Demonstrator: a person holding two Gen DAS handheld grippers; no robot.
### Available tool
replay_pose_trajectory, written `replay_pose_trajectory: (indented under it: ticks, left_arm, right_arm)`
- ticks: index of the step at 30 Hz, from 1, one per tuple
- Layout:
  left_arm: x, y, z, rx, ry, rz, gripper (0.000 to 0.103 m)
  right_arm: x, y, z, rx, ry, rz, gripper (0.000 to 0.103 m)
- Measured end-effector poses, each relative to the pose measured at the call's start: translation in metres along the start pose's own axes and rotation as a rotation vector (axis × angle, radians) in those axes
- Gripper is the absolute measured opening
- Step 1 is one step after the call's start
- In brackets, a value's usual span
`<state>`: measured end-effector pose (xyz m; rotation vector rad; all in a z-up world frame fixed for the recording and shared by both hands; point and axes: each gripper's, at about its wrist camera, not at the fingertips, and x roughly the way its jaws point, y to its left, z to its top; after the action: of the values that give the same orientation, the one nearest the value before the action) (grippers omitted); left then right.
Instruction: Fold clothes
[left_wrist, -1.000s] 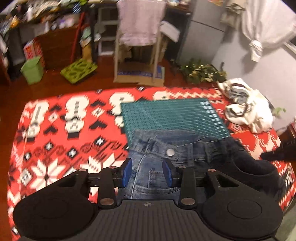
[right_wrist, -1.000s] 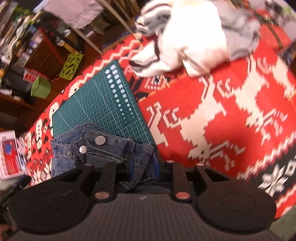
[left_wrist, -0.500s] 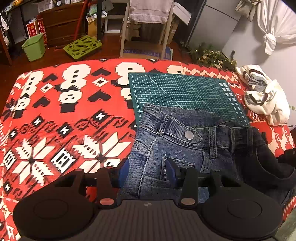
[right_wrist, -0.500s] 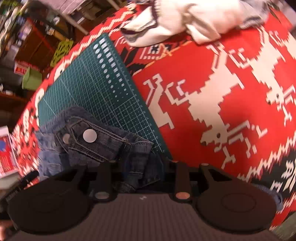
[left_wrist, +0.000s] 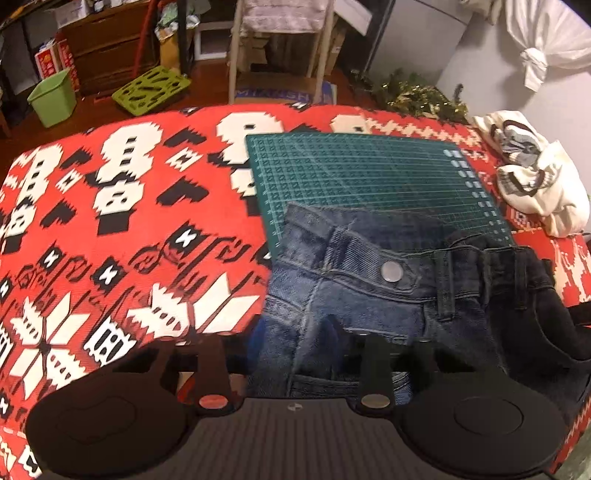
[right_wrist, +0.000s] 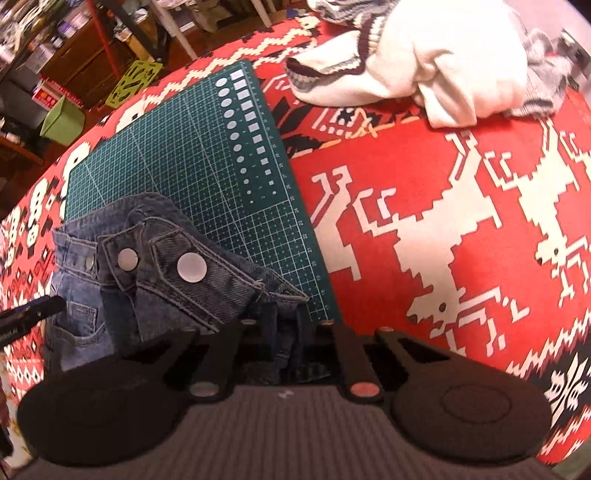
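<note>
Both hand-held grippers work on one pair of blue denim jeans (left_wrist: 354, 295). On the left gripper (left_wrist: 295, 343) the fingers stand apart over the denim, with blue pads blurred and partly lost against the fabric, so whether they pinch anything cannot be told. On the right gripper (right_wrist: 288, 332) the fingertips are buried in a bunched fold of waistband, and cloth fills the gap between them; it appears clamped on the jeans.

The jeans lie at the near edge of the bed, with the waistband resting on the near part of one green gridded cutting mat (left_wrist: 354, 173). Three round metal snaps (right_wrist: 190, 268) show in the right wrist view, one in the left. A dark, almost black part of the garment runs off to the right, its outline hard to read.

One red, white and black patterned blanket (left_wrist: 110, 229) covers the bed. One crumpled white knit garment (right_wrist: 424, 66) with dark striped cuffs lies near the far right corner, partly cut off.
</note>
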<state>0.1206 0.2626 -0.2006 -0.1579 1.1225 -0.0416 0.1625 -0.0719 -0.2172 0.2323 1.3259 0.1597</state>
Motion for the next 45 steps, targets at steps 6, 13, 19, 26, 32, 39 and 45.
replay_pose_trajectory:
  ticks: [6,13,19,26,32,39,45]
  left_arm:
    - [-0.001,-0.004,0.000,-0.010,0.005,0.016,0.016]
    - [-0.015,-0.003,0.001,-0.091,-0.017,0.029,0.013]
    - [-0.035,-0.002,0.002,-0.127,-0.060,0.058,0.012]
    - [-0.047,0.006,0.010,-0.161,-0.111,0.086,0.012]
    - [-0.047,0.017,0.023,-0.192,-0.148,0.109,0.012]
    - [-0.024,0.023,0.035,-0.194,-0.141,0.141,0.013]
    - [-0.024,0.020,0.031,-0.184,-0.161,0.162,0.019]
  right_arm:
    - [-0.016,0.000,0.012,-0.067,-0.066,-0.030,0.007]
    - [-0.039,0.005,0.044,-0.104,-0.153,-0.040,0.006]
    - [-0.049,0.027,0.078,-0.188,-0.226,-0.033,0.006]
    - [-0.052,0.059,0.119,-0.290,-0.302,-0.011,0.006]
    - [-0.030,0.079,0.151,-0.345,-0.326,-0.007,0.006]
    - [0.016,0.079,0.165,-0.354,-0.275,-0.058,0.008]
    - [0.019,0.067,0.155,-0.318,-0.293,-0.086,0.020]
